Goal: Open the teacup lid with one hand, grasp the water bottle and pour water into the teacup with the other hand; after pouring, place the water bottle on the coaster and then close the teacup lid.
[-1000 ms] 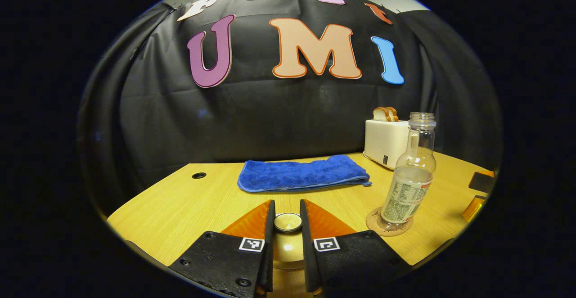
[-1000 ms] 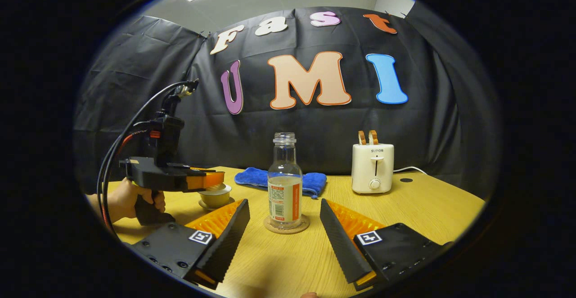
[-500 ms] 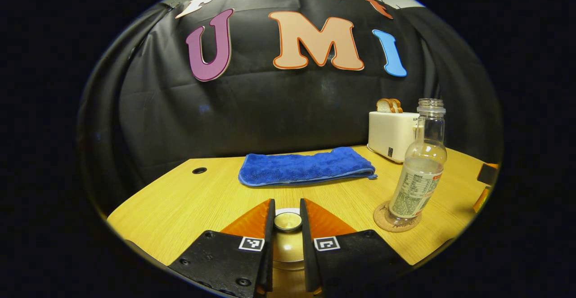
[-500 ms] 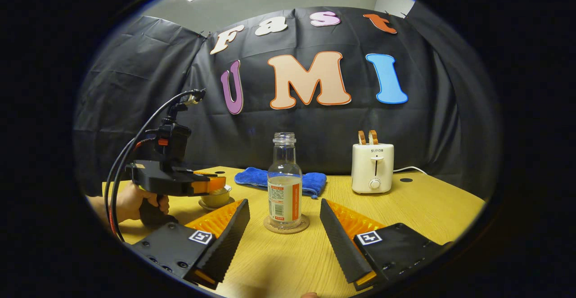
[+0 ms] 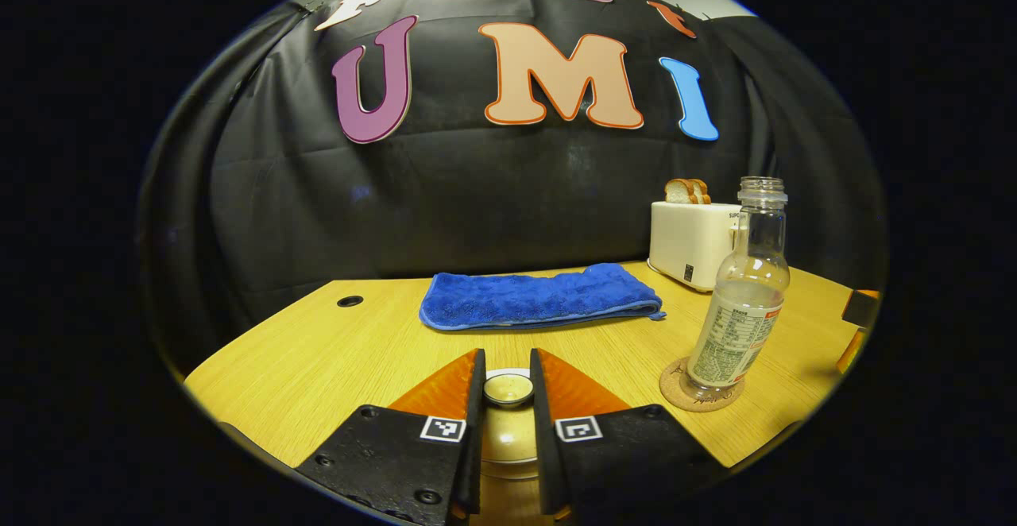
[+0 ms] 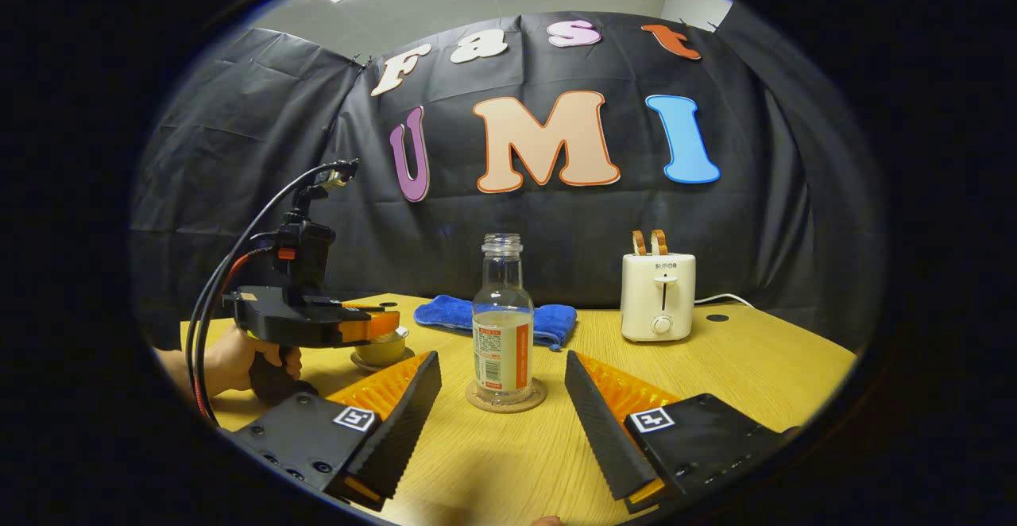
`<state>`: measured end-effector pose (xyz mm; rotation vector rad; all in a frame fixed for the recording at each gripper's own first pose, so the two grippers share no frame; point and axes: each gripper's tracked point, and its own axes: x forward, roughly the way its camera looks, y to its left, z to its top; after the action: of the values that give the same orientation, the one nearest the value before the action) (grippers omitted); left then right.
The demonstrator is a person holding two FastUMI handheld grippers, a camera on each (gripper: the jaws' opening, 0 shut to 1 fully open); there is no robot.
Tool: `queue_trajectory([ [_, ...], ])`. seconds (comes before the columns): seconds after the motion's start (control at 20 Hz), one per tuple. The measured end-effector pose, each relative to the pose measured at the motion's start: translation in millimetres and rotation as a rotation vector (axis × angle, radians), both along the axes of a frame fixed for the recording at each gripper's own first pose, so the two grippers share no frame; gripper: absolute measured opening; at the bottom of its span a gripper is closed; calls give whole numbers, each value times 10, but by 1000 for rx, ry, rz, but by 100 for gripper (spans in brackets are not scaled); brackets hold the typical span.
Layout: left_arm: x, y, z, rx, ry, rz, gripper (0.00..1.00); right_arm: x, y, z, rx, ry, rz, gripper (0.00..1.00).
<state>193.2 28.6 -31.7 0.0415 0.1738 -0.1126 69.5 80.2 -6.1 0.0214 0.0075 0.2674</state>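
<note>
Two hand-held grippers were working: the left hand-held gripper (image 5: 507,399) pinched the knob of the one teacup lid (image 5: 508,389), seated over the teacup (image 6: 381,347), while the right hand-held gripper (image 6: 503,411) sat spread wide, touching nothing. One water bottle (image 6: 503,319) stood upright on one coaster (image 6: 506,396), between its fingers and farther out. One blue towel (image 5: 540,298) and one toaster (image 6: 658,295) with two bread slices (image 6: 651,242) lined the back. Bare surface (image 6: 739,363) lay open at right. One hand (image 6: 230,359) appeared in the right gripper view.

Water bottle (image 6: 503,319) stands on coaster (image 6: 505,396), towel (image 6: 457,311) behind.
</note>
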Motion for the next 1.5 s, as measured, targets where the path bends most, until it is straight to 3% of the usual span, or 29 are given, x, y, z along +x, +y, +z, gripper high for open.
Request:
queue_trajectory([
  [0.15,8,9,-16,17,6,-1,30,4,2,-2,0,0,0,99],
  [0.2,15,54,-6,29,4,14,36,8,5,-1,0,0,0,99],
  [0.35,12,56,10,16,-7,12,89,-1,0,2,-1,-1,0,94],
  [0.4,-14,58,25,-5,-16,11,98,-1,3,3,-1,-1,-1,94],
  [0.65,-318,143,98,-48,-52,38,98,6,-37,10,-2,-3,-19,94],
  [0.7,-397,154,107,-48,-64,46,98,11,-49,6,-2,-3,-27,99],
  [0.8,-583,145,152,-41,-94,46,97,14,-62,3,-3,-4,-38,94],
  [1.15,-1177,138,270,-50,-167,63,100,11,-145,9,-5,-6,-82,94],
  [1.2,-1250,136,274,-57,-172,70,97,-2,-144,8,-4,-6,-84,99],
  [1.35,-1412,104,275,-52,-174,77,100,-41,-145,14,-5,-7,-86,94],
  [1.5,-1556,38,289,-51,-177,75,96,-114,-150,16,-5,-8,-93,94],
])
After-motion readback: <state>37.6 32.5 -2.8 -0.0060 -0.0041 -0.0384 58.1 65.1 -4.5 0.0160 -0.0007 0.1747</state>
